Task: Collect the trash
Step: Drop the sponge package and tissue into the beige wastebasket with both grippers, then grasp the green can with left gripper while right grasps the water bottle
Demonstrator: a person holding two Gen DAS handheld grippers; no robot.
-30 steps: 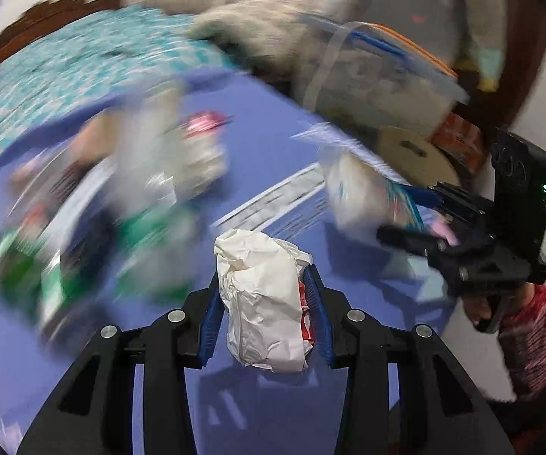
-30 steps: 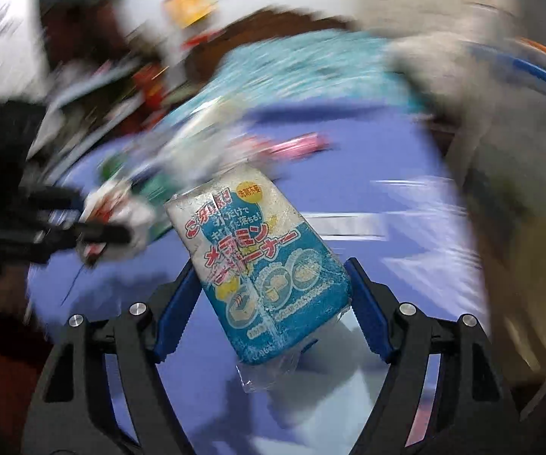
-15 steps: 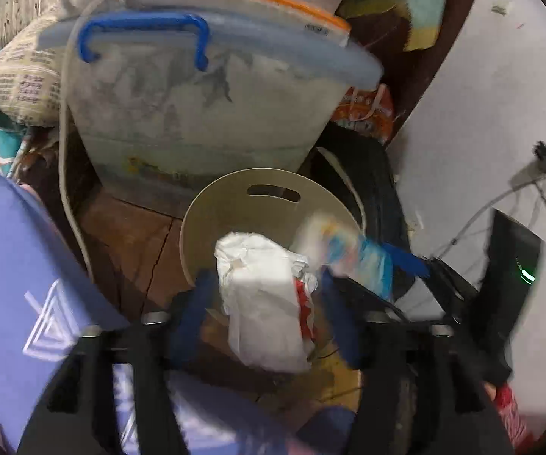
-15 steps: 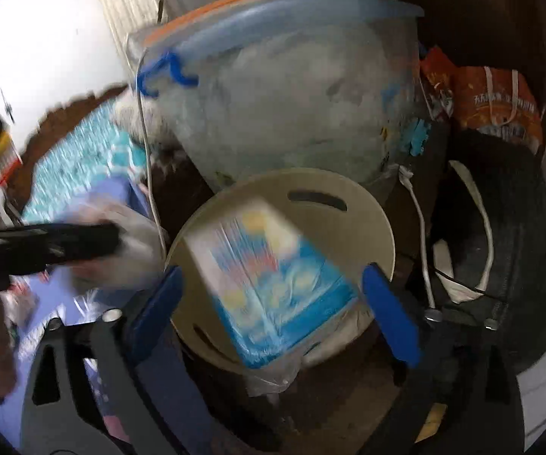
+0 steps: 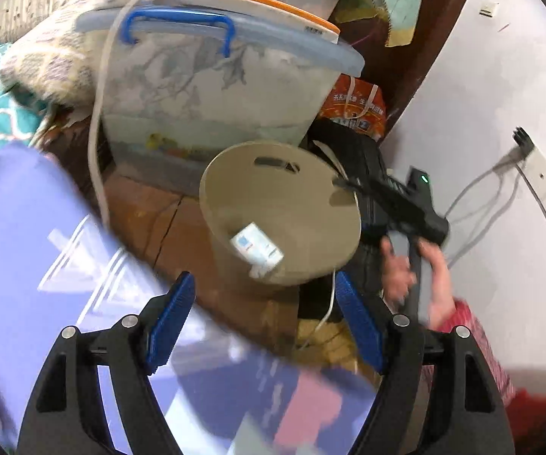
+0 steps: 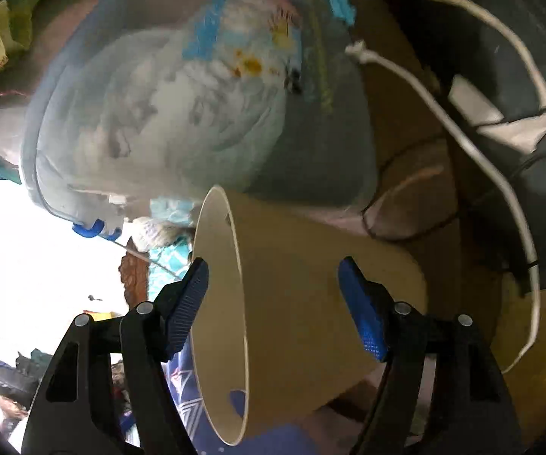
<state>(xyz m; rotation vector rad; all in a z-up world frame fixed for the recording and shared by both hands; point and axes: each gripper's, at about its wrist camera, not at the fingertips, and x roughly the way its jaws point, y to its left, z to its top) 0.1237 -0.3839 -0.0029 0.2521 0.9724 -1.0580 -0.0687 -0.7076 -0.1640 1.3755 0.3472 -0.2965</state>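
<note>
Both tongs, left (image 5: 263,305) and right (image 6: 273,303), have just been opening and gape empty at the bin (image 5: 310,189) ahead, where a packet (image 5: 256,244) already lies; more trash likely remains behind on the bed (image 5: 19,227).

bin (image 5: 303,204): beige, plain
packet (image 5: 256,246): white with blue print
left gripper (image 5: 263,318): black, with blue ribbed pads
right gripper (image 6: 273,309): black, with blue dotted pads
tub (image 5: 212,91): translucent grey-blue; blue handle, orange-edged lid on top
sheet (image 5: 19,235): violet with white triangle outlines
sleeve (image 5: 477,341): red and pink knit
bag (image 5: 356,108): orange with white lettering
wall (image 5: 500,94): white
</note>
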